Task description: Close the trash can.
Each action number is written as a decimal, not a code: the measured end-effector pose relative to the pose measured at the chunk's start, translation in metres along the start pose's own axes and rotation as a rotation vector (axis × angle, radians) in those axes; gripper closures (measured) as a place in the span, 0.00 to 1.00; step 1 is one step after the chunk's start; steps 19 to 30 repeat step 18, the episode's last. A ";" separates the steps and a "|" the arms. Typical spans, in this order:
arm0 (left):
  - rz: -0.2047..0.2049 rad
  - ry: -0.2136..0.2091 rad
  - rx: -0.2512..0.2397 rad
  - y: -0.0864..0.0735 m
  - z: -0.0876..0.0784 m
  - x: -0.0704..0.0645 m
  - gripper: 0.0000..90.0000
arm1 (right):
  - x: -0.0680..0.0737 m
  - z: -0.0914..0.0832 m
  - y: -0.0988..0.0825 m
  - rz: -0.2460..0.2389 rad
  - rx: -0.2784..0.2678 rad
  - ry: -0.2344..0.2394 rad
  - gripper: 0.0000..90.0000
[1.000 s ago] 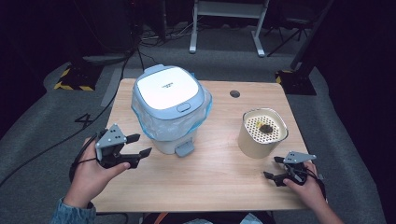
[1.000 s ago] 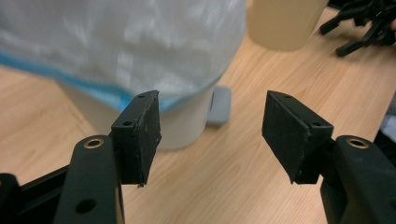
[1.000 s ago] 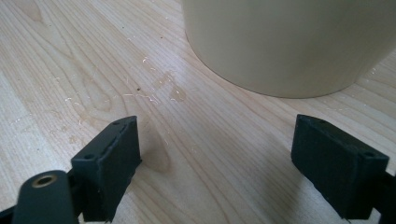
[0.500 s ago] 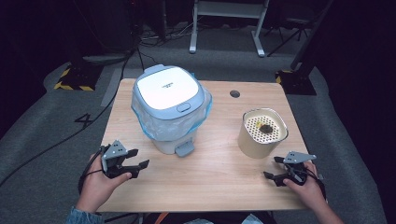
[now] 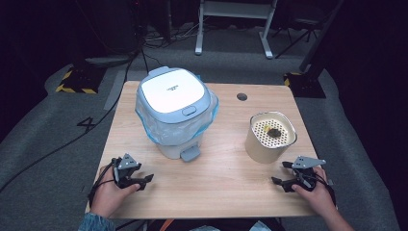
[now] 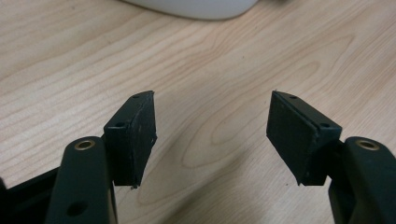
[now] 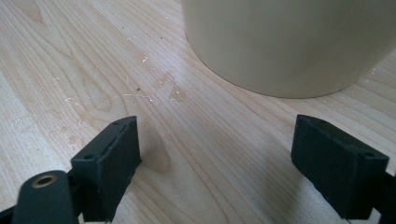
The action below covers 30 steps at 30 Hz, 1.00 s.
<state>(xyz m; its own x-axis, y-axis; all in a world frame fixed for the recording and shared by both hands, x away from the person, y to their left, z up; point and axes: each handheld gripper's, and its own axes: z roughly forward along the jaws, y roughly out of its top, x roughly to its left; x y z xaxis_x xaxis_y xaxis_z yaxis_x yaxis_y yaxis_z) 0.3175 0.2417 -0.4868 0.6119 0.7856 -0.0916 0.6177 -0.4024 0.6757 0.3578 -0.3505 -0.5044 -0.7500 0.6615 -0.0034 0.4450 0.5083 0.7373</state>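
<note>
Left gripper (image 5: pixel 146 179) low over the table (image 5: pixel 226 192), near the bin (image 5: pixel 174 113) — jaws wide, just opened further, with nothing between them. Right gripper (image 5: pixel 281 174) — jaws wide and empty, just beside the cream pot (image 5: pixel 269 139), which stands at right, well apart from the bin.

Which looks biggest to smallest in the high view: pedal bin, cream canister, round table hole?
1. pedal bin
2. cream canister
3. round table hole, by far the smallest
The gaps are plain, so nearness to the camera does not change the order.
</note>
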 end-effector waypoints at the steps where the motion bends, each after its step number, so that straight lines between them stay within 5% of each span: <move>1: 0.001 -0.003 0.004 -0.001 0.001 0.000 0.34 | 0.000 0.000 0.000 0.001 0.000 0.000 0.17; 6: 0.034 0.029 0.029 -0.007 0.009 0.003 0.27 | 0.000 0.000 0.000 0.001 0.000 0.000 0.17; 10: 0.055 0.055 -0.013 -0.010 0.015 0.006 0.15 | 0.000 0.000 0.000 0.001 0.000 0.000 0.17; 30: 0.028 0.073 -0.016 -0.010 0.015 0.003 0.15 | 0.000 0.000 0.000 0.000 0.000 0.000 0.17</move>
